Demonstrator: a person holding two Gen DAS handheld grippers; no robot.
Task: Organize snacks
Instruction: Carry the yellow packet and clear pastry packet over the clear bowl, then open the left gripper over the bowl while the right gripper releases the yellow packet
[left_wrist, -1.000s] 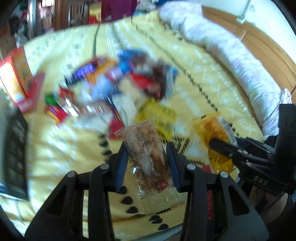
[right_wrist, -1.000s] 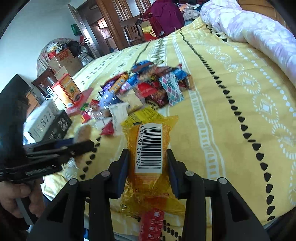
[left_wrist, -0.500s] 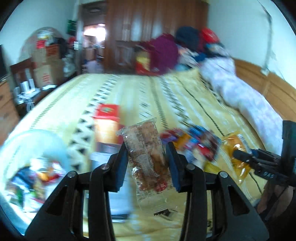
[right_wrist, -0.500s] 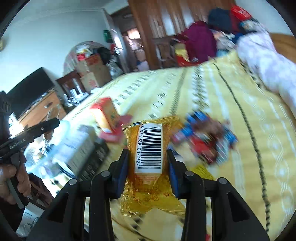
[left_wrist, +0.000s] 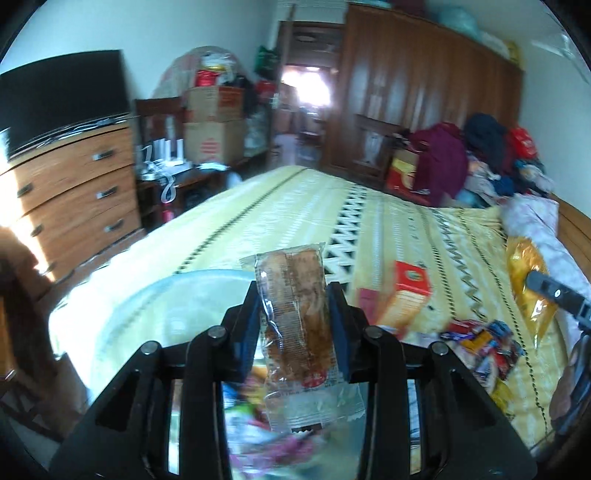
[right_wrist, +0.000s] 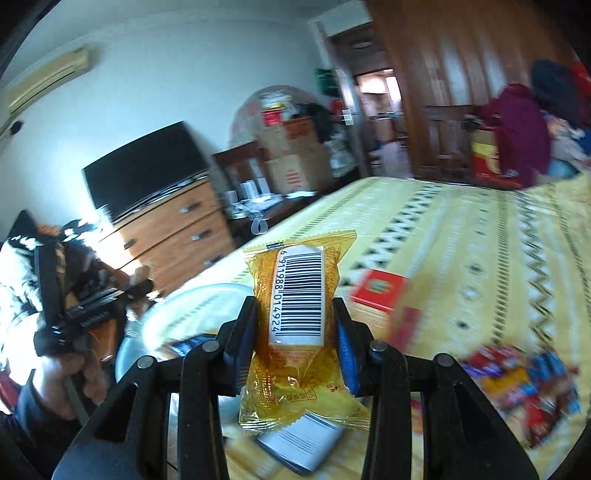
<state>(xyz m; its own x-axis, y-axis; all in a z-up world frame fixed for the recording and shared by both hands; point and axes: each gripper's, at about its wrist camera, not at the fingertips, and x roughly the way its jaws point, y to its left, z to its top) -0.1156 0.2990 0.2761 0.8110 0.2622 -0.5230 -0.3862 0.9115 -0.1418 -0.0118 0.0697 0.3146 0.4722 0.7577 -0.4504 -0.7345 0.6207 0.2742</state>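
Two grippers, each carrying one snack. The left gripper (left_wrist: 293, 317), whose jaws have just been closing, pinches a clear-wrapped brown pastry (left_wrist: 295, 325) upright between its fingers, above a translucent tub (left_wrist: 155, 314) of blurred wrappers at the bed's (left_wrist: 295, 206) near edge. The right gripper (right_wrist: 293, 325) clamps a yellow barcoded packet (right_wrist: 299, 295).

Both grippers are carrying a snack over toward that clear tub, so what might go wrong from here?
1. The left gripper pinches the clear-wrapped pastry only across its middle, and its jaws have just been closing; the soft cake may get crushed.
2. The right gripper holds the yellow packet by slippery film, with the lower half dangling; it might slip out short of the clear tub.
3. Both packets approach together and may collide.
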